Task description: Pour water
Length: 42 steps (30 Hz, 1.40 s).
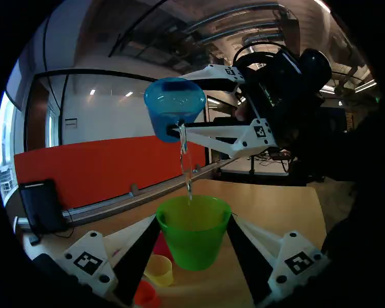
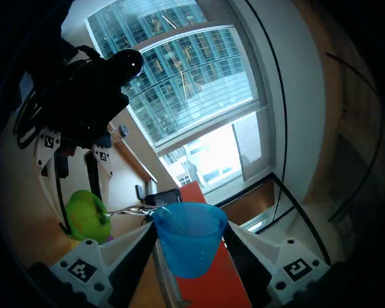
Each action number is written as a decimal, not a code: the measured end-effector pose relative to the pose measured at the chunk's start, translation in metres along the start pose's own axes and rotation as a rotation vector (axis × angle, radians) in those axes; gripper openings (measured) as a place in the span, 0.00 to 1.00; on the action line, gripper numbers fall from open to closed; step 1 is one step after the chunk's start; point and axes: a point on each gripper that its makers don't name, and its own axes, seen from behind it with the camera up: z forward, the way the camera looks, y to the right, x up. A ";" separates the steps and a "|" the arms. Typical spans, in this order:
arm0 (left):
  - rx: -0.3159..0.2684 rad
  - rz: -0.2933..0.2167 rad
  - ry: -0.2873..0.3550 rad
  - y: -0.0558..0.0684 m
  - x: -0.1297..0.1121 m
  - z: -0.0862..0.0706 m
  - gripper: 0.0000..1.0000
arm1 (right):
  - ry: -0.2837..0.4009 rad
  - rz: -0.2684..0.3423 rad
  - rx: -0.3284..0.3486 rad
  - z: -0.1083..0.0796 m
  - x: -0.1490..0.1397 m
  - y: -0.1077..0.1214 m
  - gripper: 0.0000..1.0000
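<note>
Orange wall (image 1: 90, 169), wood table (image 1: 277, 203), big window (image 2: 192, 87) w/ blinds.

At six o'clock we see the right tongs (image 2: 191, 231) pressing both sides of a blue cup (image 2: 190, 244), which is tipped toward nine o'clock. A thin stream of water (image 2: 131, 209) leaves its lip and reaches a green cup (image 2: 87, 216) at eight o'clock. That cup sits between the left tongs (image 2: 82, 211), whose dark body is at ten o'clock. A tall window (image 2: 192, 87) stands at twelve.

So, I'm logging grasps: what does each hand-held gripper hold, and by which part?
The left hand-held gripper holds the green cup by its side walls below the rim; the right hand-held gripper holds the blue cup likewise, tipped, pouring water.
</note>
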 end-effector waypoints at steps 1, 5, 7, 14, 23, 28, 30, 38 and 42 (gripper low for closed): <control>-0.001 0.000 0.000 0.000 0.000 0.000 0.88 | -0.001 -0.005 -0.001 0.000 0.000 0.000 0.90; -0.003 0.001 0.000 0.001 0.001 0.001 0.87 | -0.002 -0.027 -0.006 0.001 0.000 0.002 0.90; -0.004 0.000 0.000 0.002 0.001 0.001 0.87 | -0.001 -0.037 -0.008 0.001 0.001 0.003 0.90; -0.005 0.000 0.002 0.002 0.001 0.001 0.87 | 0.002 -0.070 -0.010 0.002 0.003 0.005 0.90; -0.002 -0.001 0.003 0.001 0.000 0.000 0.87 | 0.004 -0.118 -0.010 0.002 0.006 0.009 0.90; -0.002 -0.001 0.005 0.001 0.001 0.001 0.87 | 0.004 -0.150 -0.014 0.002 0.007 0.013 0.90; -0.001 0.001 0.005 0.001 0.001 0.000 0.87 | 0.004 -0.165 -0.016 0.003 0.007 0.015 0.90; 0.000 0.000 0.006 0.000 0.001 0.000 0.87 | 0.001 -0.209 -0.026 0.003 0.010 0.022 0.90; 0.000 0.000 0.005 0.001 0.001 0.000 0.87 | 0.001 -0.230 -0.031 0.004 0.012 0.025 0.90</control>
